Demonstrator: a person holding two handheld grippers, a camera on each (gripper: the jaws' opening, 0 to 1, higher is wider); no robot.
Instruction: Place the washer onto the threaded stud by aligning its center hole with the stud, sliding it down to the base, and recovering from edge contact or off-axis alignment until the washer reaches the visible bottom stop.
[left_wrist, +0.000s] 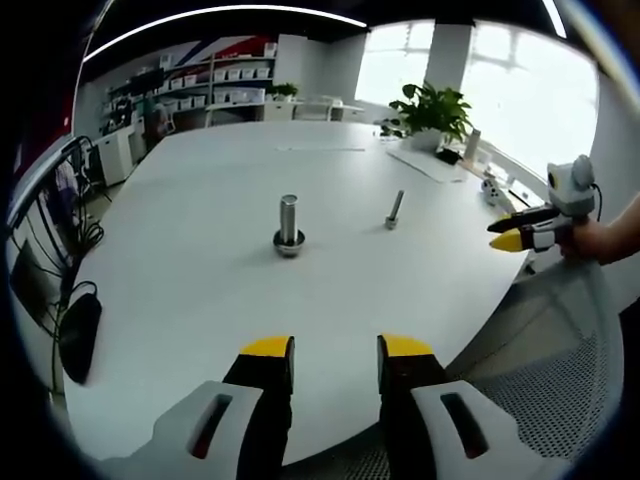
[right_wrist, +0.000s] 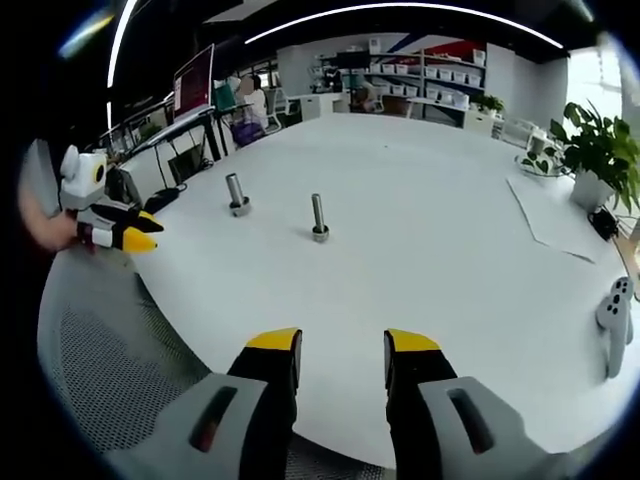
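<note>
Two metal studs stand upright on the white table (left_wrist: 200, 290). The thick stud (left_wrist: 289, 222) has a flat metal ring (left_wrist: 289, 245) around its foot; whether that ring is a loose washer I cannot tell. To its right stands the thin stud (left_wrist: 395, 209). My left gripper (left_wrist: 336, 350) is open over the near table edge, nothing between its fingers. My right gripper (left_wrist: 518, 234) hovers off the table's right edge in a hand. In the right gripper view, my right gripper (right_wrist: 343, 345) is open and empty, the thick stud (right_wrist: 237, 194) and thin stud (right_wrist: 319, 217) lie ahead, and the left gripper (right_wrist: 128, 232) is at the left.
A potted plant (right_wrist: 592, 150) and a paper sheet (right_wrist: 545, 215) sit at the table's far side, with a white controller (right_wrist: 612, 312) near the edge. A mesh chair seat (right_wrist: 110, 370) lies below the table edge. Black cables and a bag (left_wrist: 78, 335) sit beside the table.
</note>
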